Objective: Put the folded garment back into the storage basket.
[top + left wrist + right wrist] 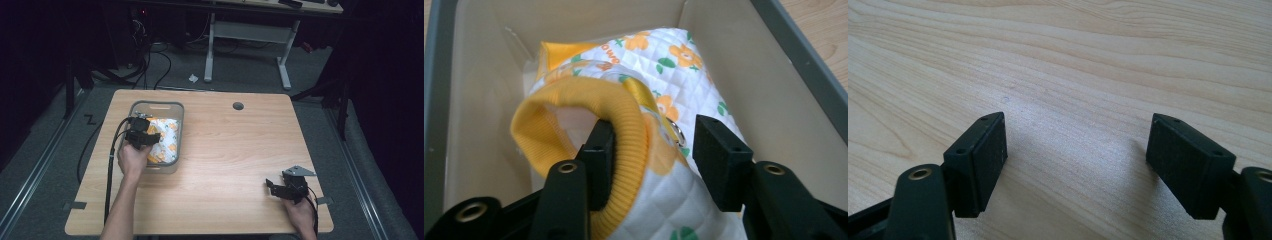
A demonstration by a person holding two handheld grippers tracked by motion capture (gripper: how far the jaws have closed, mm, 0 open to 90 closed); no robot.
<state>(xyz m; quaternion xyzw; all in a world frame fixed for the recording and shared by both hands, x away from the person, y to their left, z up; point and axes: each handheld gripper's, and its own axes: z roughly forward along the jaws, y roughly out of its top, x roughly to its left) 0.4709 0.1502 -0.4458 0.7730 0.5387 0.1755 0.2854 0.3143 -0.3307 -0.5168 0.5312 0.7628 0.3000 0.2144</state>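
A quilted white garment with orange flowers and a yellow ribbed collar lies in a grey plastic bin at the table's left. My left gripper hangs over the bin, above the garment. In the left gripper view its jaws stand apart. One pad sits inside the collar's opening and the other stands clear beside the quilted cloth, so the collar's rim lies between them unpressed. My right gripper rests low near the table's front right corner, open over bare wood.
The bin's walls close in around the garment. A round cable hole sits at the table's far edge. Beyond it stand a white-legged desk and floor cables.
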